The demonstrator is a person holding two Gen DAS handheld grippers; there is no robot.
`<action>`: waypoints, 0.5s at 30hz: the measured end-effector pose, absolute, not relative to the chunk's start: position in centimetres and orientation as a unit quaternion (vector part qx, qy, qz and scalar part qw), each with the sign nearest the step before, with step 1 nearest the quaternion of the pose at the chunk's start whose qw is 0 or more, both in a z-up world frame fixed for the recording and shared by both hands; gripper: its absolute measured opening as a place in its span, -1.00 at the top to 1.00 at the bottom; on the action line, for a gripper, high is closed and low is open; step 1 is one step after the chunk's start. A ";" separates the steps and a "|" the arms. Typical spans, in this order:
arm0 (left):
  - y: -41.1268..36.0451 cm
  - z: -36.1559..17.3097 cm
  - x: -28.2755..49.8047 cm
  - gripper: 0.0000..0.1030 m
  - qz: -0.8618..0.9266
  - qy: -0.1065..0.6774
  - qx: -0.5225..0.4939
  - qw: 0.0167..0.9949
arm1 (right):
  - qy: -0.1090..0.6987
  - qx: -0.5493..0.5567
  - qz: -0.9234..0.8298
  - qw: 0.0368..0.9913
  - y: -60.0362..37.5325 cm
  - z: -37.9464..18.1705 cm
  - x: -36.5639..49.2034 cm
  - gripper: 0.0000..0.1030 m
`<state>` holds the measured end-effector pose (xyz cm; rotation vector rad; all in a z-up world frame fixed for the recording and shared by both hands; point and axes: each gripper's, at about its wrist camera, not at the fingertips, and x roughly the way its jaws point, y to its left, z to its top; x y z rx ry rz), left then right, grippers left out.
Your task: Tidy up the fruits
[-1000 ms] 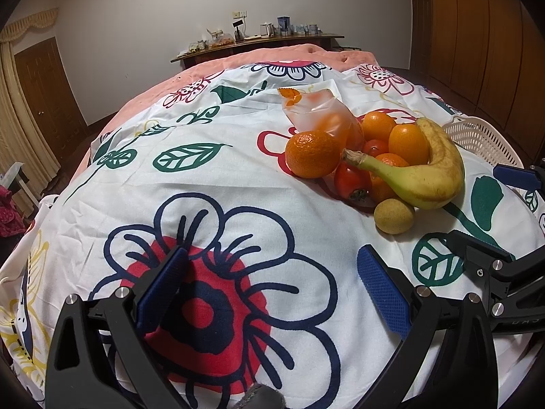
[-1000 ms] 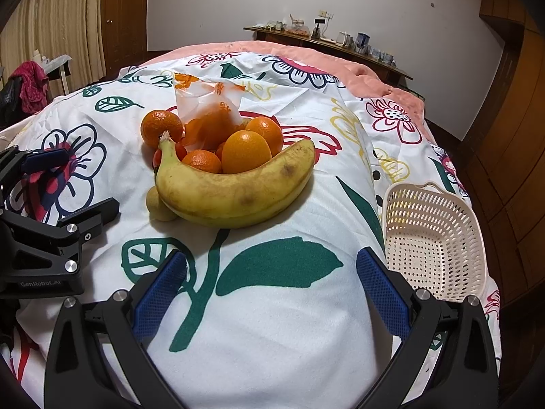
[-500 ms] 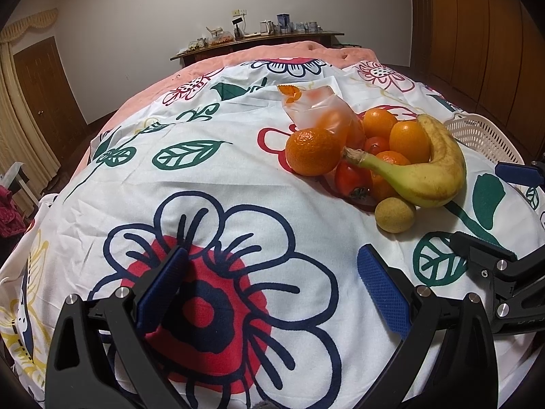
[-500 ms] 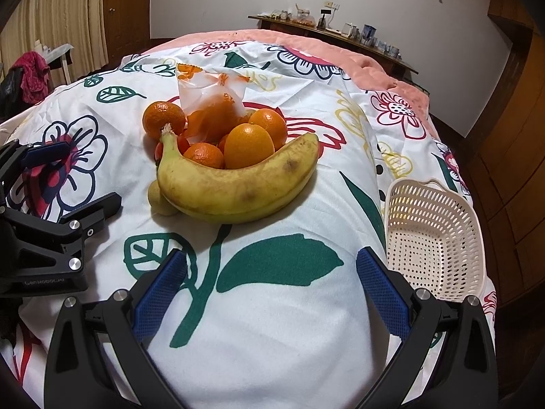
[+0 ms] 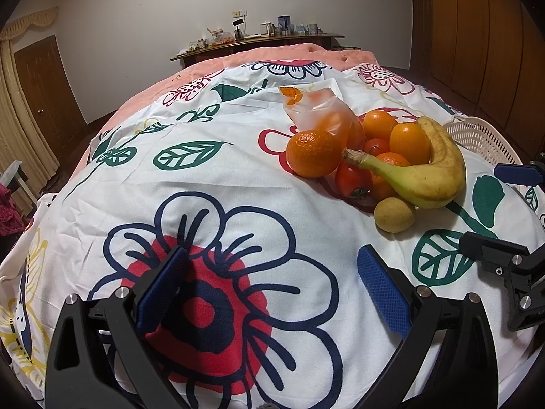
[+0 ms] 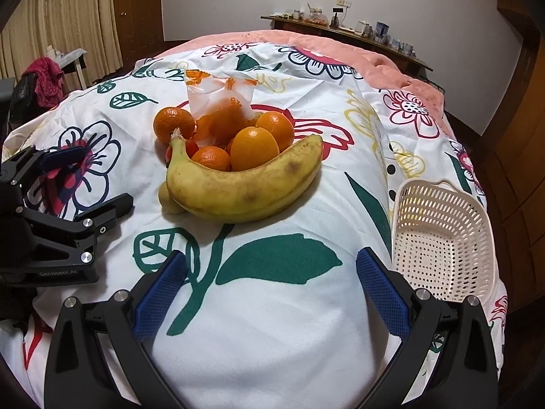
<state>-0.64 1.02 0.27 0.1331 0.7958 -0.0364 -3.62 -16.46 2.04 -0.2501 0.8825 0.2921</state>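
Note:
A pile of fruit lies on the flowered cloth: a yellow banana (image 6: pixel 245 187) (image 5: pixel 425 177), several oranges (image 6: pixel 253 148) (image 5: pixel 313 153), red tomatoes (image 5: pixel 352 180), a small tan round fruit (image 5: pixel 395 214) and a clear plastic bag (image 6: pixel 221 102) holding orange fruit. An empty white perforated basket (image 6: pixel 442 238) (image 5: pixel 483 136) stands to the right of the pile. My left gripper (image 5: pixel 272 286) is open and empty, short of the pile and to its left. My right gripper (image 6: pixel 269 286) is open and empty, in front of the banana.
The cloth (image 5: pixel 204 177) covers a rounded table with a pink cover (image 6: pixel 306 41) beneath. A wooden sideboard (image 5: pixel 259 42) with small items stands at the far wall. Wooden cabinets (image 5: pixel 477 34) are at the right, a door and curtains at the left.
Both grippers have shifted slightly toward the fruit pile, which sits a little nearer in both views. The jaws stay open. No fruit has moved.

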 end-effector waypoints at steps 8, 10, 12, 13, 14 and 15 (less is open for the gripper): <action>1.2 0.8 -1.1 -0.96 -0.025 0.378 0.046 0.924 | 0.404 -0.105 0.142 0.897 -17.0 3.0 -4.3 -0.91; 1.5 1.1 -1.3 -0.96 -0.029 0.374 0.038 0.926 | 0.399 -0.099 0.144 0.900 -17.3 3.5 -4.3 -0.91; 1.7 1.4 -1.4 -0.96 -0.030 0.371 0.031 0.928 | 0.394 -0.084 0.146 0.904 -17.7 4.3 -4.1 -0.91; 1.8 1.5 -1.4 -0.96 -0.031 0.369 0.028 0.928 | 0.392 -0.078 0.145 0.905 -18.0 4.5 -4.0 -0.91; 1.9 1.7 -1.4 -0.96 -0.031 0.367 0.025 0.930 | 0.391 -0.071 0.144 0.906 -18.3 4.8 -3.9 -0.91; 2.1 2.0 -1.5 -0.96 -0.030 0.363 0.023 0.931 | 0.390 -0.059 0.143 0.908 -18.6 5.2 -3.7 -0.91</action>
